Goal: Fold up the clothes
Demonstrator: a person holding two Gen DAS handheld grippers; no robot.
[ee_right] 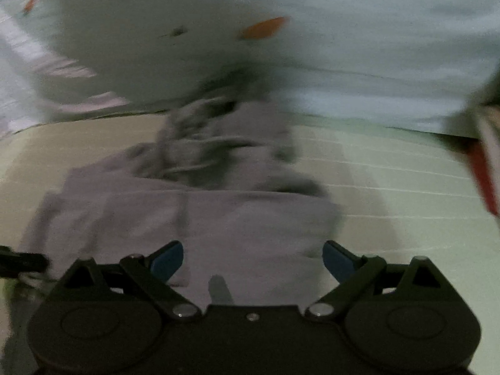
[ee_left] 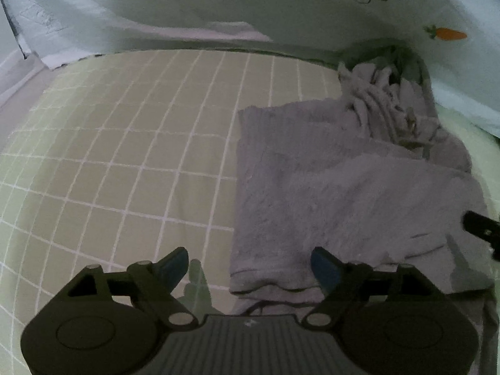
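Note:
A grey-lilac garment (ee_left: 343,193) lies on the checked bed sheet (ee_left: 125,156), partly folded flat, with a bunched, crumpled part at its far end (ee_left: 384,106). My left gripper (ee_left: 250,265) is open and empty, hovering over the garment's near left hem. The other gripper's tip (ee_left: 481,228) shows at the right edge. In the blurred right wrist view the same garment (ee_right: 218,212) fills the middle. My right gripper (ee_right: 253,261) is open and empty just above it. The left gripper's tip (ee_right: 22,262) shows at the left edge.
A pale quilt with carrot prints (ee_left: 447,34) is heaped along the far side of the bed and also shows in the right wrist view (ee_right: 343,47). A red and white object (ee_right: 484,168) lies at the right edge. Bare sheet spreads left of the garment.

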